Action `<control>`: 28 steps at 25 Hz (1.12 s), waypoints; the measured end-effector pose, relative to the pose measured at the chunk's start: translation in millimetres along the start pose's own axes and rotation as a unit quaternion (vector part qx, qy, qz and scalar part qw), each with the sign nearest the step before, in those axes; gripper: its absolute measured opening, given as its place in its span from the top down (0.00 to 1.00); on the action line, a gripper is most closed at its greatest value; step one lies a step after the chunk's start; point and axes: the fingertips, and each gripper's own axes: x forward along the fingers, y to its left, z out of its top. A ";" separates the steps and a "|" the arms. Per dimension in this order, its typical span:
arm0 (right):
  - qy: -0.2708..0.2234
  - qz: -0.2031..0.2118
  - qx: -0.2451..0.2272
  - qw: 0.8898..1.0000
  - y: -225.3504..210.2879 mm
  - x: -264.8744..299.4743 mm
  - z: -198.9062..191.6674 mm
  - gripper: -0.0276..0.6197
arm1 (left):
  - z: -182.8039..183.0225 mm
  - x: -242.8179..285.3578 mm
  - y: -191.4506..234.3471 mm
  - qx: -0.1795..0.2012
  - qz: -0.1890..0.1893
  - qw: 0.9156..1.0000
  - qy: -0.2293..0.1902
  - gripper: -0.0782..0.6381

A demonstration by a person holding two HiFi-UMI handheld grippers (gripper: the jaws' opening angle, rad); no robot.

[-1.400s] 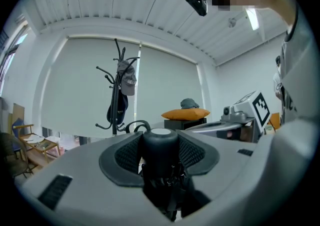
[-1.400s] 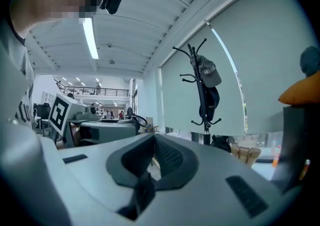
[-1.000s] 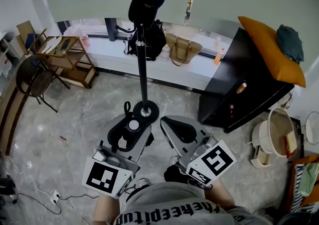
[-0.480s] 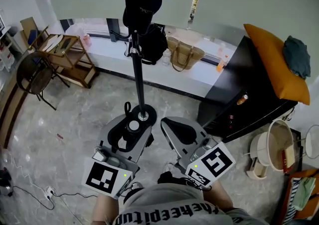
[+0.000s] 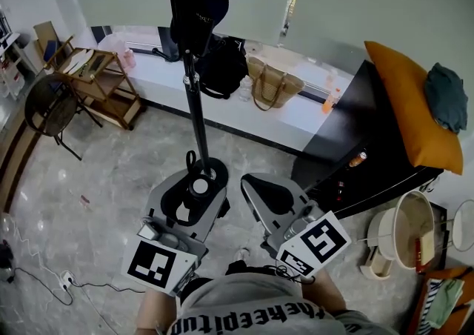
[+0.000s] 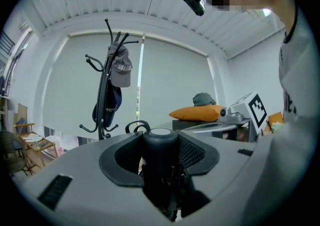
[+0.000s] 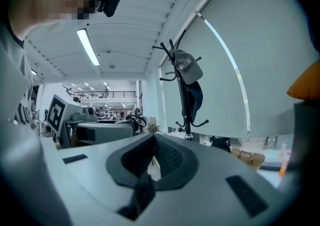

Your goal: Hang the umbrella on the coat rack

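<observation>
Left gripper (image 5: 194,200) clamped on folded umbrella (image 6: 161,142), likely light, stiff; soft wrist loop (image 6: 138,121) beyond jaws suits coat rack (image 5: 193,115) ahead; right gripper (image 7: 152,142) closed, empty.

Right claw (image 7: 153,136) fills the lower frame, its 2 dark ribbed pads meeting at the tips, nothing gripped between them. Up ahead and slightly right stands the coat rack (image 7: 182,101), a slim black pole with curled hooks. A grey cap (image 7: 189,69) hangs near its top, and a dark blue item (image 7: 196,95) dangles just below. Behind it is a pale blind (image 7: 260,55) with 1 bright vertical slit. Over on the left, the left claw (image 7: 120,124) sits alongside, marker cube (image 7: 56,112) at its back and the umbrella (image 7: 133,118) showing as a black loop at its front. A strip light (image 7: 89,47) glows on the ceiling.
</observation>
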 end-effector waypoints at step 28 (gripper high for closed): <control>0.003 0.048 0.024 0.999 -45.5 -0.8 -10.0 0.94 | -10.0 39.7 -3.9 0.008 0.053 0.998 0.027 0.60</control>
